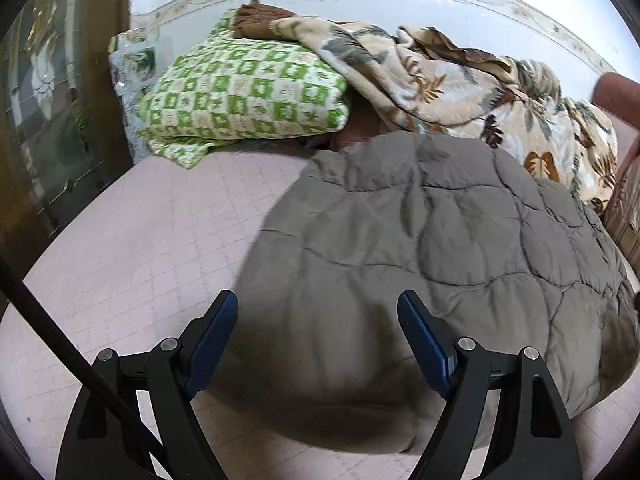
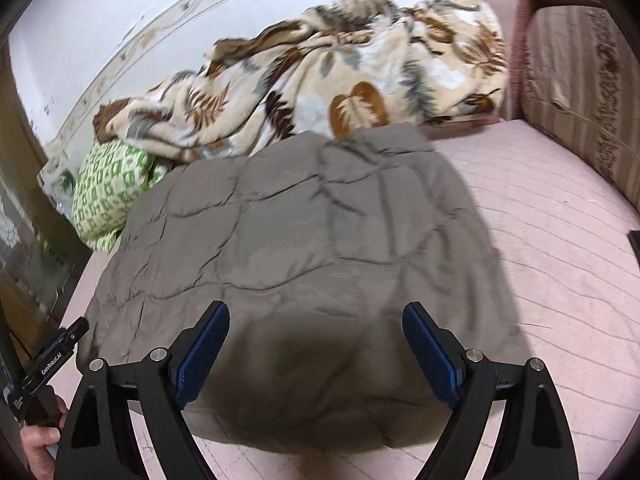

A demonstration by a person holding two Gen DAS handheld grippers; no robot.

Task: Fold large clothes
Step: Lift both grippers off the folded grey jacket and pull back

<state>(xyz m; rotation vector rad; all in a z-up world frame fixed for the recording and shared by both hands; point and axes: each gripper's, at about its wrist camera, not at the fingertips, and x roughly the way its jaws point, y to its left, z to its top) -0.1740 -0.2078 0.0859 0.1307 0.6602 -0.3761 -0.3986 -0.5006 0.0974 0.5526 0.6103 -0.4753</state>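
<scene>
A grey quilted padded garment (image 1: 420,248) lies folded flat on a pink quilted mattress (image 1: 152,232). It also shows in the right wrist view (image 2: 304,232). My left gripper (image 1: 318,300) is open and empty, hovering over the garment's near left edge. My right gripper (image 2: 316,312) is open and empty above the garment's near edge. The left gripper (image 2: 64,344) shows at the lower left of the right wrist view, held in a hand.
A floral beige blanket (image 2: 320,72) is heaped behind the garment against the white wall. A green checked pillow (image 1: 248,92) lies at the far left. A brown padded headboard or sofa (image 2: 580,80) stands at the right. A dark cabinet (image 1: 48,120) borders the left.
</scene>
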